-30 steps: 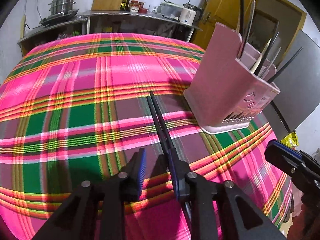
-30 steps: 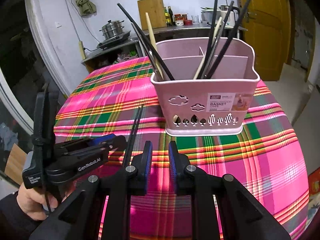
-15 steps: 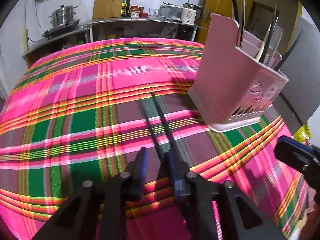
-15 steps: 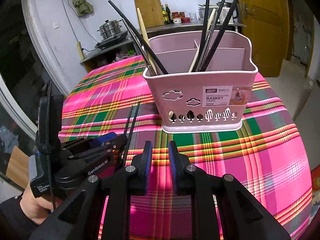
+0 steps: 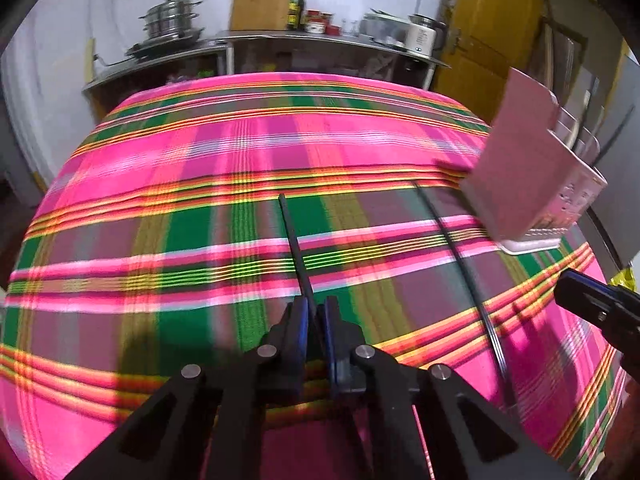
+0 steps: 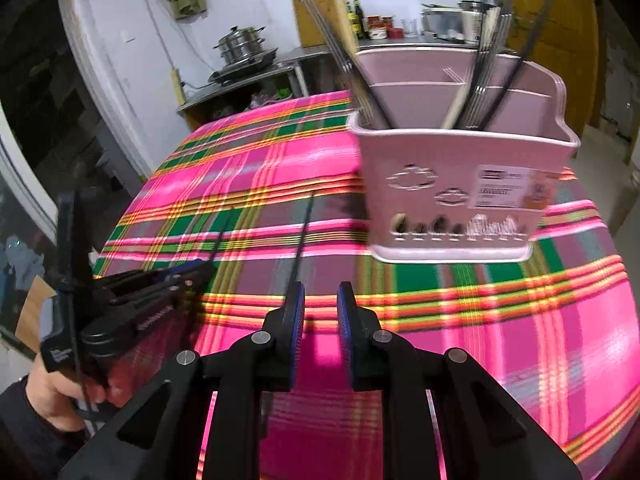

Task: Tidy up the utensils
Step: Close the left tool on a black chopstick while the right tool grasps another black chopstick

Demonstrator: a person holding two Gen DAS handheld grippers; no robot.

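My left gripper [image 5: 316, 310] is shut on one black chopstick [image 5: 294, 244], which sticks out forward over the plaid tablecloth. A second black chopstick [image 5: 460, 256] lies on the cloth to its right. The pink utensil basket [image 5: 524, 184] stands at the right, with several chopsticks upright in it. In the right wrist view my right gripper [image 6: 320, 300] is open and empty, just right of the lying chopstick [image 6: 302, 236]. The basket [image 6: 460, 184] is ahead to the right. The left gripper [image 6: 176, 280] with its held chopstick [image 6: 222, 232] is at the left.
The table with the pink and green plaid cloth [image 5: 200, 160] has a rounded edge. Behind it stand a metal counter with pots [image 5: 172, 24], bottles and a kettle [image 5: 424, 36], and a yellow door [image 5: 492, 36] at the right.
My left gripper closed on one of the two chopsticks and moved left with it, apart from the other. The right gripper moved toward the chopstick left lying on the cloth.
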